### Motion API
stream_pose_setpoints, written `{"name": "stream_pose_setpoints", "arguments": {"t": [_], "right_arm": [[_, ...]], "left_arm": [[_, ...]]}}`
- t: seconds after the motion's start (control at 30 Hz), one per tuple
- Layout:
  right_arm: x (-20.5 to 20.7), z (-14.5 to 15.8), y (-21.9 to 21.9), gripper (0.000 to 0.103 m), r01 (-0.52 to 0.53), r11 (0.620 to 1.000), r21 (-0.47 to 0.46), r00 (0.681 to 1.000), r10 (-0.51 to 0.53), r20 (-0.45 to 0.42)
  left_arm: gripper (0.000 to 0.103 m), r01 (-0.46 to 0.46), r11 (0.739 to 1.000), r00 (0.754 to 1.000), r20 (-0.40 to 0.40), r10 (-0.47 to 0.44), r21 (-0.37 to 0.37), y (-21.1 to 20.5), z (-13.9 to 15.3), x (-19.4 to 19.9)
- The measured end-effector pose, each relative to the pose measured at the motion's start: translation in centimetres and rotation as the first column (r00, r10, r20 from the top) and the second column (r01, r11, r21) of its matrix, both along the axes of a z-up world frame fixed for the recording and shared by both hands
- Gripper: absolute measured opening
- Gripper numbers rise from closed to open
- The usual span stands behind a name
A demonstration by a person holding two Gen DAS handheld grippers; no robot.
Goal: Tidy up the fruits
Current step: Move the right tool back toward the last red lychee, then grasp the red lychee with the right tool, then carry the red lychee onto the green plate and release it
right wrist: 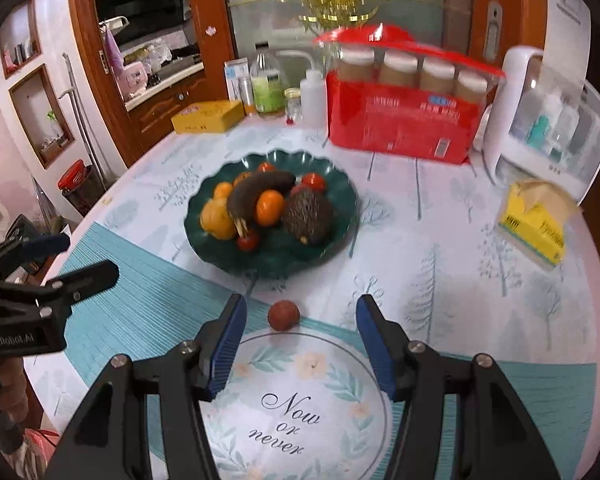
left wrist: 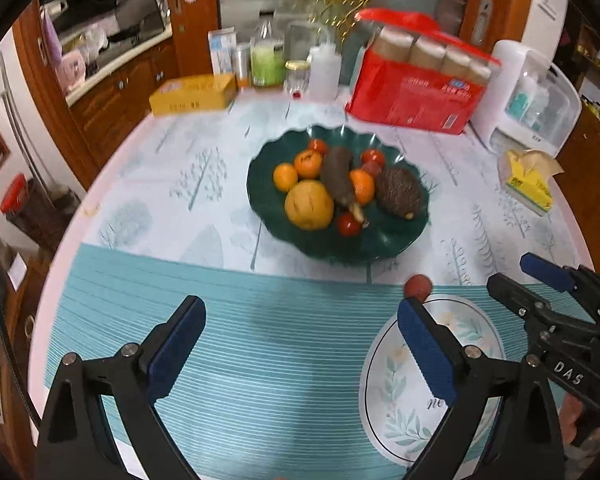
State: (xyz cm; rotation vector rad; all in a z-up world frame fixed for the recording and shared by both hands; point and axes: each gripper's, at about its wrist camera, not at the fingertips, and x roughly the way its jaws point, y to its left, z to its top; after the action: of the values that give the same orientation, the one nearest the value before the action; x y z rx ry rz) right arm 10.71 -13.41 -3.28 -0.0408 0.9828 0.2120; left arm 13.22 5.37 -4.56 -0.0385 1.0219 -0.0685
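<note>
Red fruit (right wrist: 283, 315) lies just beyond open right jaws.

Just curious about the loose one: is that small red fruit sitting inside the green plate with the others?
No, the small red fruit lies alone on the table, outside the green plate, beside the round mat.

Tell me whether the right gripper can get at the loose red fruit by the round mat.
Probably yes: the right gripper has its jaws open, the red fruit lies just ahead on the table, apart from the green plate, with nothing between.
</note>
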Motion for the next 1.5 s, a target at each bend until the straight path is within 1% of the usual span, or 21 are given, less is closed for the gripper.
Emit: {"name": "stream_pose_setpoints", "arguments": {"t": [0.13, 0.33, 0.5, 0.6, 0.77, 0.9, 1.2, 1.37, 1.47, 1.5], "right_arm": [[0.8, -2.6, 0.2, 0.057, 0.007, 1.000, 0.002, 0.999, -0.007, -0.038], [2.0, -6.1, 1.1, 0.057, -0.002, 1.000, 0.030, 0.995, 0.005, -0.101], [2.9, -8.1, 2.0, 0.057, -0.005, 1.000, 0.009, 0.993, 0.006, -0.118], [3.3, -9.1, 2.4, 0.052, 0.003, 1.000, -0.009, 0.994, -0.004, -0.108], [3.9, -10.3, 2.5, 0.032, 0.014, 0.999, 0.029, 0.991, -0.010, -0.130], [3.8, -10.3, 2.6, 0.032, 0.021, 0.999, 0.028, 0.993, -0.018, -0.120], [3.6, -9.9, 2.5, 0.032, 0.030, 0.995, 0.095, 0.985, -0.014, -0.170], [3.7, -7.8, 3.0, 0.032, 0.016, 0.992, 0.124, 0.988, 0.003, -0.153], [4.2, -5.9, 3.4, 0.032, 0.008, 0.991, 0.135, 0.992, 0.009, -0.126], [4.3, -5.4, 3.5, 0.032, 0.006, 0.990, 0.138, 0.993, 0.010, -0.119]], "left_arm": [[0.096, -0.020, 1.000, 0.999, -0.026, 0.020, -0.016, 0.1, -2.2, 0.8], [0.096, -0.046, 0.998, 0.996, -0.079, 0.042, -0.046, 0.0, -5.2, 2.7], [0.096, -0.052, 0.997, 0.993, -0.107, 0.046, -0.055, -0.1, -7.0, 3.7], [0.096, -0.056, 0.997, 0.992, -0.118, 0.049, -0.062, 0.0, -7.6, 4.0], [0.096, -0.063, 0.996, 0.990, -0.132, 0.054, -0.067, 0.2, -8.5, 4.5], [0.096, -0.069, 0.995, 0.989, -0.136, 0.058, -0.075, 0.4, -8.8, 4.5], [0.096, -0.068, 0.995, 0.989, -0.135, 0.058, -0.069, 0.7, -8.5, 3.7], [0.096, -0.071, 0.995, 0.988, -0.142, 0.062, -0.064, 0.9, -7.9, 3.5], [0.096, -0.077, 0.996, 0.990, -0.126, 0.070, -0.048, 1.3, -7.0, 3.6], [0.096, -0.080, 0.996, 0.990, -0.115, 0.076, -0.031, 1.4, -6.6, 3.9]]}}
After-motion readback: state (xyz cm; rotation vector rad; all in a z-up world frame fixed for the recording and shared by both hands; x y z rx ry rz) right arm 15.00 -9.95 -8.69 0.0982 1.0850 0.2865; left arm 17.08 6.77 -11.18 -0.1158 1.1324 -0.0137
